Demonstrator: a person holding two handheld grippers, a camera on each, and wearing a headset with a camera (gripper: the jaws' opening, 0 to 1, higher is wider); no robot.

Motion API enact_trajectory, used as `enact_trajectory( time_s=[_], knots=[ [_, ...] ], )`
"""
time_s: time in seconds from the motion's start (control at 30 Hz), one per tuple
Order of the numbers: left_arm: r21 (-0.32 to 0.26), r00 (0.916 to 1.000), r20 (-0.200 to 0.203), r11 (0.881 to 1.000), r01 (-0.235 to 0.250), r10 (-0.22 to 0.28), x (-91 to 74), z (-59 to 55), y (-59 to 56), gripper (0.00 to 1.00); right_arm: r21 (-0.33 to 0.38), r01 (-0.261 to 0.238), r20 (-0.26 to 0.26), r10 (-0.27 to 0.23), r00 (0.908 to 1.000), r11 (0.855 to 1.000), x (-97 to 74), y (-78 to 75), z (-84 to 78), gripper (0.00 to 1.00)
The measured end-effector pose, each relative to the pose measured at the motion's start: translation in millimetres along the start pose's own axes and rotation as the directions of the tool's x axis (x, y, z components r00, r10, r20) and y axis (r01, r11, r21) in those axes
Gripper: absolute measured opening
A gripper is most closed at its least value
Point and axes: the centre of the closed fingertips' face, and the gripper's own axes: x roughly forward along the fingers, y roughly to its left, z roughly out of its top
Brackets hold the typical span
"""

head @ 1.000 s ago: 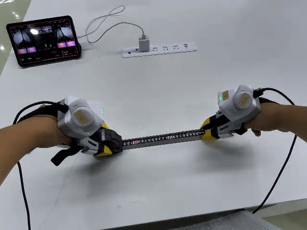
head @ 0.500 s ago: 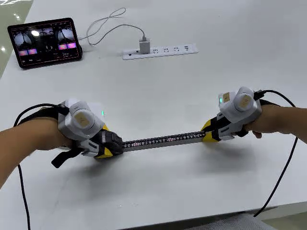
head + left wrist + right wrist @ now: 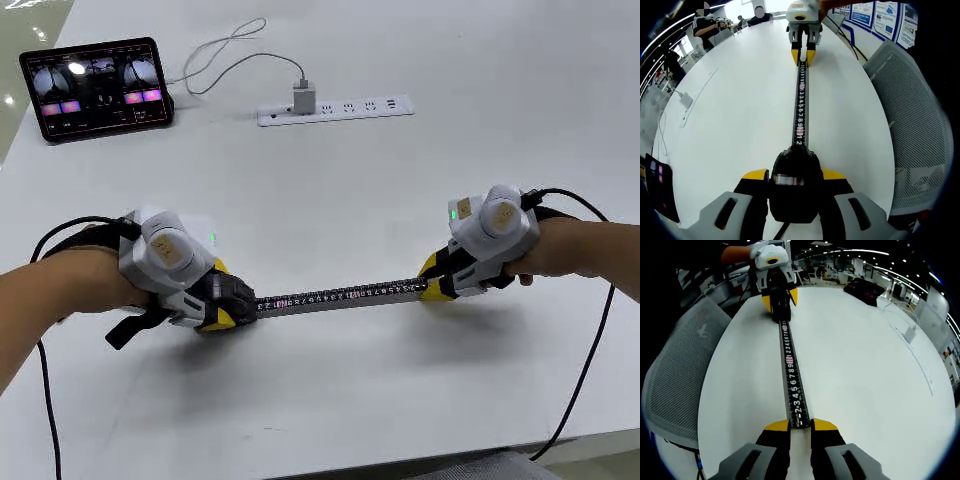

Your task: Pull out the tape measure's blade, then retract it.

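My left gripper is shut on the black tape measure case, which rests on the white table. The marked blade runs flat along the table to my right gripper, whose jaws are shut on its tip. In the left gripper view the case sits between the yellow tips of my left gripper, and the blade stretches away to the right gripper. From my right gripper the blade leads to the left gripper.
A tablet lies at the far left. Behind the work, a power strip with a charger and white cable lies on the table. Black cables trail from both grippers. A grey mesh chair stands at the table's near edge.
The right gripper has come slightly to the left, toward the case, with the blade's tip still in it. The left gripper has hardly moved.
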Motion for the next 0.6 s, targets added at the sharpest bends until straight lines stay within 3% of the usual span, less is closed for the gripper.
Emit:
enact_trajectory(
  time_s=[0.17, 0.27, 0.33, 0.5, 0.6],
  knots=[
    [-0.015, 0.9999, -0.009, 1.000, 0.009, -0.010, 0.9, -1.2, 1.9, 0.34, -0.008, 0.000, -0.026, 0.000, 0.9997, 1.000, 0.6, -0.5, -0.5, 0.11],
    [-0.013, 0.9999, -0.009, 1.000, 0.012, -0.013, 1.0, -1.5, 1.8, 0.34, 0.043, -0.011, -0.028, 0.013, 0.9995, 0.999, 0.6, -3.3, -0.3, 0.12],
    [-0.011, 0.9999, -0.007, 1.000, 0.012, -0.012, 1.0, -1.4, 2.1, 0.34, 0.033, -0.016, -0.047, 0.018, 0.9987, 0.999, 1.3, -3.7, 0.0, 0.12],
    [-0.005, 0.9998, -0.011, 1.000, 0.018, -0.018, 1.3, -1.6, 1.8, 0.35, -0.085, -0.023, -0.102, 0.014, 0.9947, 0.996, 1.7, -1.5, -2.2, 0.12],
    [-0.005, 0.9996, -0.017, 1.000, 0.023, -0.023, 1.4, -1.6, 2.6, 0.35, -0.045, -0.021, -0.113, 0.015, 0.9935, 0.999, 2.2, -1.7, -0.6, 0.12]
  ],
)
